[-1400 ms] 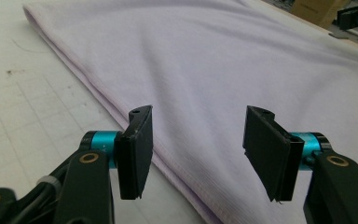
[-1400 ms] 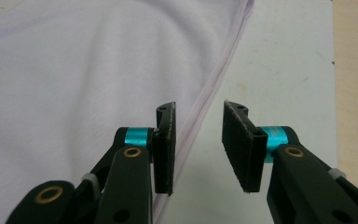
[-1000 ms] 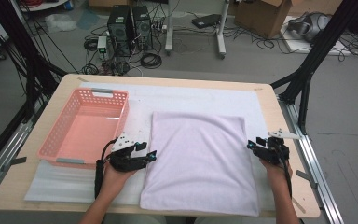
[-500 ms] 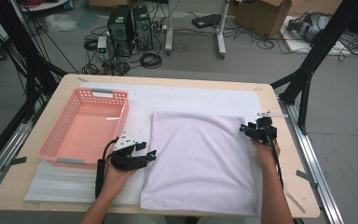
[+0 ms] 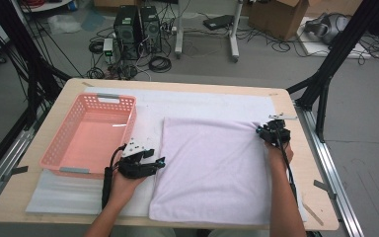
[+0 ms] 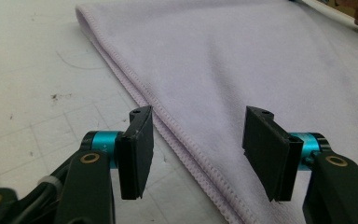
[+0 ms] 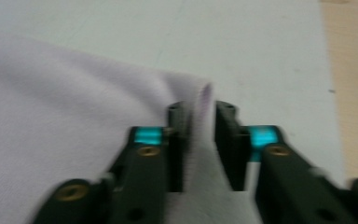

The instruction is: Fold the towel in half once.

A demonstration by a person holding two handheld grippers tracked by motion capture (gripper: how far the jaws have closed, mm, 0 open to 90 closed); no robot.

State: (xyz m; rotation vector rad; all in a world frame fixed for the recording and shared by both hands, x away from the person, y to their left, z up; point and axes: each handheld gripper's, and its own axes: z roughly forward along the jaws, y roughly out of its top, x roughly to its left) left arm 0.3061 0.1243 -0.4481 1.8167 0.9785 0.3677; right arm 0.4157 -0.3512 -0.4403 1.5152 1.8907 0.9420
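A folded lilac towel (image 5: pixel 212 168) lies flat on a white mat (image 5: pixel 202 103). My left gripper (image 5: pixel 160 163) rests on the mat at the towel's left edge. In the left gripper view its jaws stand open (image 6: pixel 196 149) astride the stitched hem of the towel (image 6: pixel 237 56), with neither pad touching it. My right gripper (image 5: pixel 264 131) is at the towel's far right corner. Its jaws have just been closing, and in the right gripper view that gripper (image 7: pixel 200 140) pinches the raised corner of the towel (image 7: pixel 74 93) between its pads.
A pink plastic basket (image 5: pixel 128 116) stands on the left of the table, just beyond my left hand. The wooden table edge (image 5: pixel 301 163) runs close to the right of my right hand. Cables, computer cases and boxes lie on the floor behind the table.
My right hand has moved along the towel's right edge, away from me, to the far right corner, and its jaws have narrowed around that corner. The left hand has stayed put.
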